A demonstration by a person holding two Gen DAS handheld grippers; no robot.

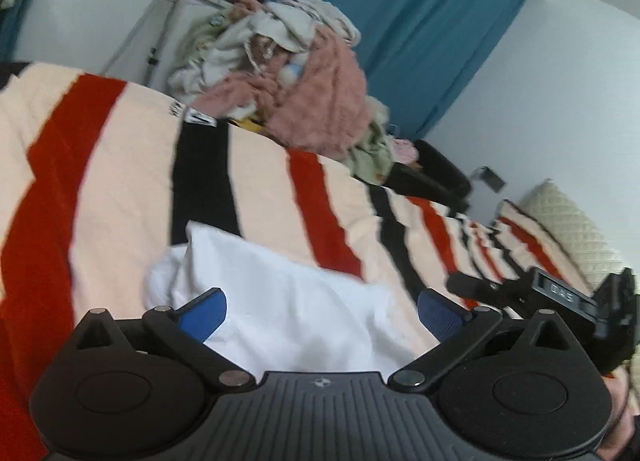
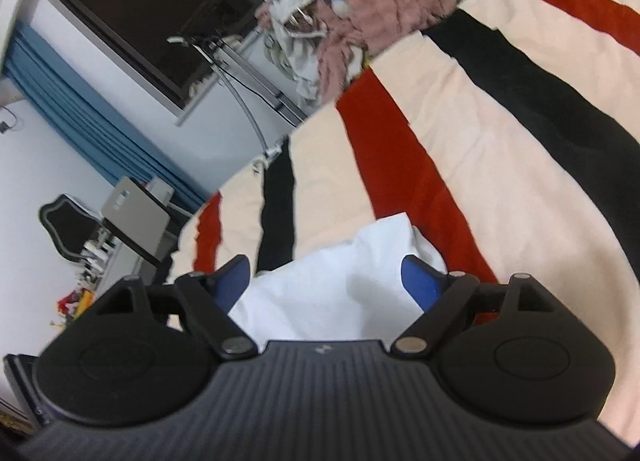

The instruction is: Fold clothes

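A bed covered by a cream blanket with red and black stripes fills both views. Nearest me, my left tool has its blue-padded fingers spread wide, released, with a white garment lying crumpled on the blanket between and just beyond them. My right tool is likewise released, its fingers apart on either side of the same white garment; I cannot tell whether either pad touches the cloth. In the left wrist view the right tool appears at the right edge, near the garment. Farther off, a heap of unfolded clothes, pink, grey and pale green, sits at the bed's far edge. Beyond it hang blue curtains against a white wall.
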